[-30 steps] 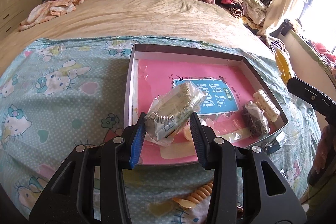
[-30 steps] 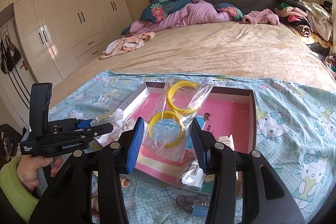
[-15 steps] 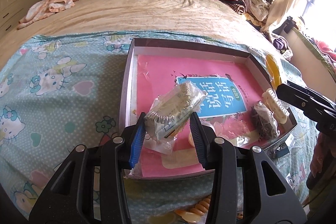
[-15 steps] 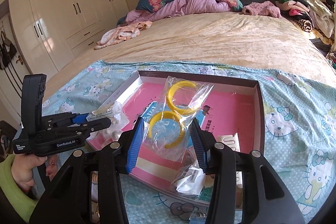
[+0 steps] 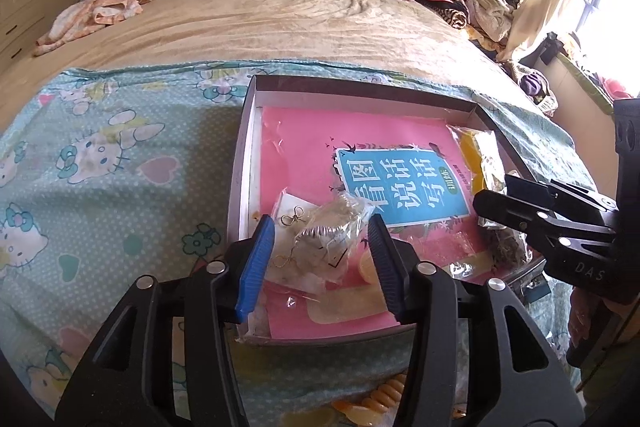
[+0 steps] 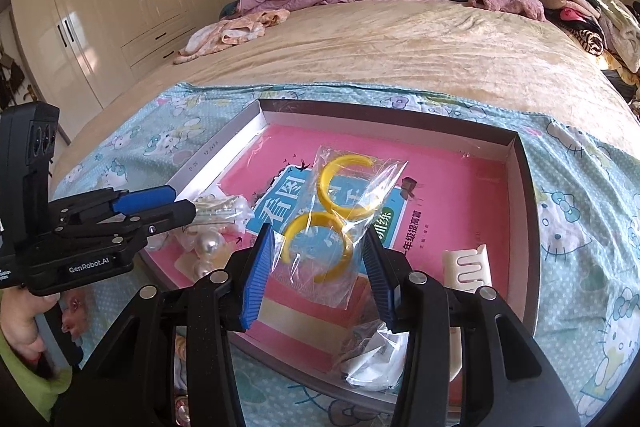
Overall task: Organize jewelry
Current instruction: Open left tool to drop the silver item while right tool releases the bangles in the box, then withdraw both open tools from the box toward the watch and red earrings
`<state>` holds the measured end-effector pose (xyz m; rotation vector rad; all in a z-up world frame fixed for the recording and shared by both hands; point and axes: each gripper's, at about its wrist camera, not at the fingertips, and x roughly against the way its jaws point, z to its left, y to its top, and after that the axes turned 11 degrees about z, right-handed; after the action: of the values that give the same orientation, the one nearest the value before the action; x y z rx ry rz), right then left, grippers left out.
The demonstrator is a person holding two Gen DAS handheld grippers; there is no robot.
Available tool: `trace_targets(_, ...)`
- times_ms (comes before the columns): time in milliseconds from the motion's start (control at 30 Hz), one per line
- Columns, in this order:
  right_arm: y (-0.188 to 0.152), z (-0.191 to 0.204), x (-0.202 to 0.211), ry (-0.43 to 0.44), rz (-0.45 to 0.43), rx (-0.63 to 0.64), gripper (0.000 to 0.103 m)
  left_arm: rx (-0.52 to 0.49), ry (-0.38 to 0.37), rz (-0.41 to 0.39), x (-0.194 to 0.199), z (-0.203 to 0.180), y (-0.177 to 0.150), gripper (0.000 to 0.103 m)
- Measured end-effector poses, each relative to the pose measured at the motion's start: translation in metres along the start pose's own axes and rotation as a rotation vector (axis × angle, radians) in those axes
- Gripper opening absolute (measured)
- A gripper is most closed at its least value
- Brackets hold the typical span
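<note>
The left gripper (image 5: 320,259) hangs over the near left corner of the shallow box (image 5: 240,163), its jaws opening. The clear packet of silvery jewelry (image 5: 336,239) lies between them on the pink book cover, the pads apparently clear of it, so this piece looks delivered. Beside it sit a card of bow earrings (image 5: 290,223) and pearl pieces (image 6: 208,245). Further right, the right gripper (image 6: 316,255) is clenched on a clear bag with 2 yellow bangles (image 6: 336,215), held above the box middle, not yet set down. A cream hair claw (image 6: 466,265) lies already inside the box at its right. An orange coil (image 5: 384,393) outside on the blanket seems left to gather.
</note>
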<state>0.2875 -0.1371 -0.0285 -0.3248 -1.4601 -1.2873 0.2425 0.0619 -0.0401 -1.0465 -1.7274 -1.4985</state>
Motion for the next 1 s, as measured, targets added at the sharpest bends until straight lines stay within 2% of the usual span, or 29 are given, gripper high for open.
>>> trace_targets(267, -0.004, 0.003, -0.014, -0.002, 0.060, 0.001, 0.043, -0.001, 0.002, -0.019, 0.013, 0.000, -0.007, 0.053)
trace_targets(533, -0.007, 0.008, -0.017, 0.003, 0.075, 0.005, 0.045, 0.017, 0.031, -0.039, 0.024, 0.001, -0.013, 0.074)
trace_targets(700, -0.010, 0.007, -0.014, 0.004, 0.078, 0.000, 0.047, 0.023, 0.038, -0.045, 0.029, 0.001, -0.015, 0.079)
trace_targets(900, -0.013, 0.006, -0.003, 0.010, 0.058, -0.011, 0.054, 0.028, 0.039, -0.054, 0.035, 0.001, -0.017, 0.088)
trace_targets(1000, -0.015, 0.007, 0.008, 0.008, 0.029, -0.012, 0.066, 0.028, 0.045, -0.060, 0.039, 0.001, -0.018, 0.093)
